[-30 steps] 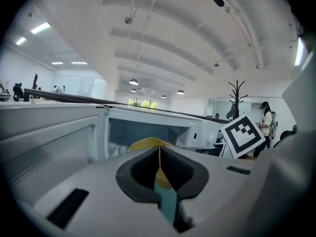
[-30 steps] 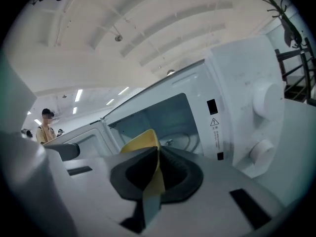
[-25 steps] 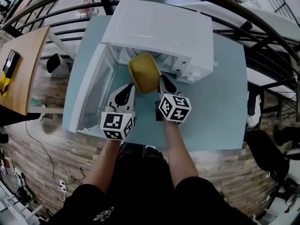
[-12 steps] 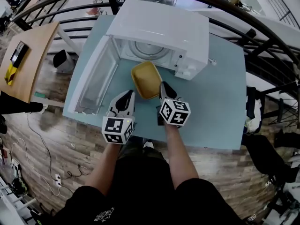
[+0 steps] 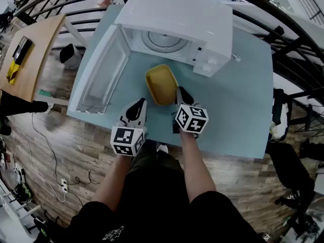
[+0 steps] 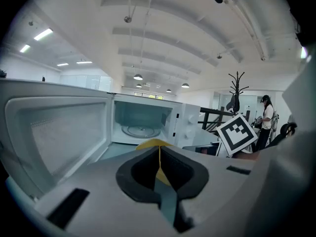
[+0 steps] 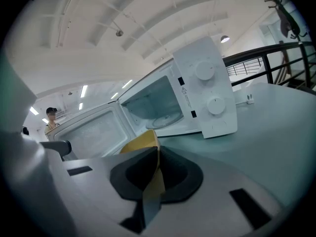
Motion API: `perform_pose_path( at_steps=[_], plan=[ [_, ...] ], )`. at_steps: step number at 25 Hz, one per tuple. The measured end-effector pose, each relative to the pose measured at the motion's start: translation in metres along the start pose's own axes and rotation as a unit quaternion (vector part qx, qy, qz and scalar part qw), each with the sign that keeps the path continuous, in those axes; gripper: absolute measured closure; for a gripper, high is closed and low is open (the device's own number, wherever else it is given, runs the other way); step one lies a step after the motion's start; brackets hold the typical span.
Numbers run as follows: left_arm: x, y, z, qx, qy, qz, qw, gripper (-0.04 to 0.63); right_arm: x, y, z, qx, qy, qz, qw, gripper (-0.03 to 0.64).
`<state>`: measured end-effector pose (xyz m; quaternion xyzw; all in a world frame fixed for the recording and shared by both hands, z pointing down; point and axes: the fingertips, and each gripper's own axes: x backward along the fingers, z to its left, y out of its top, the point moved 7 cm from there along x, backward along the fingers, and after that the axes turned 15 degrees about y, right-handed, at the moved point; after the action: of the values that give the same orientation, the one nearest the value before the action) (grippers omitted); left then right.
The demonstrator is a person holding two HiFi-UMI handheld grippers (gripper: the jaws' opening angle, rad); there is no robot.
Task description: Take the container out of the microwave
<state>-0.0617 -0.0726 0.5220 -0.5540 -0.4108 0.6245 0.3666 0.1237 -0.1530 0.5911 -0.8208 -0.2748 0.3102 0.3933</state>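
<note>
At the bottom of the head view the person's two bare forearms (image 5: 114,178) reach up the frame, each ending in a tool with a marker cube. The left gripper (image 5: 141,103) has its jaws pressed together on a thin edge of the shallow yellow rounded-rectangular plastic container (image 5: 161,84). The yellow rim shows as a narrow strip between the dark pads in the left gripper view. The right gripper (image 5: 180,91) is likewise clamped on the container's rim, at its lower right corner. The container sits in the middle of the frame, outside the oven, over the pale teal table top (image 5: 238,105) just in front of the open cavity; whether it touches the table cannot be told. Above it stands the white boxy microwave (image 5: 177,16), its door (image 5: 98,72) swung wide toward the left. A round glass turntable (image 5: 162,42) lies inside, and two round knobs (image 7: 205,70) sit on its right panel. Further out, a wooden desk (image 5: 35,54) lies at the upper left and black railings (image 5: 288,49) curve across the upper right.
</note>
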Motion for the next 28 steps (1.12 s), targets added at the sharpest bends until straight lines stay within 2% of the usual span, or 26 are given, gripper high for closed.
perform_pose_path(
  at_steps=[20,28],
  plan=[
    [-0.007,-0.03,0.005,0.001,0.017,0.021,0.9996,0.589,-0.016,-0.044,-0.011,-0.021,-0.013,0.03,0.999,0.597],
    [-0.002,-0.032,0.012,-0.005,0.019,0.024,0.9995,0.588,-0.022,-0.054,-0.01,-0.01,-0.019,0.052,0.998,0.597]
  ],
)
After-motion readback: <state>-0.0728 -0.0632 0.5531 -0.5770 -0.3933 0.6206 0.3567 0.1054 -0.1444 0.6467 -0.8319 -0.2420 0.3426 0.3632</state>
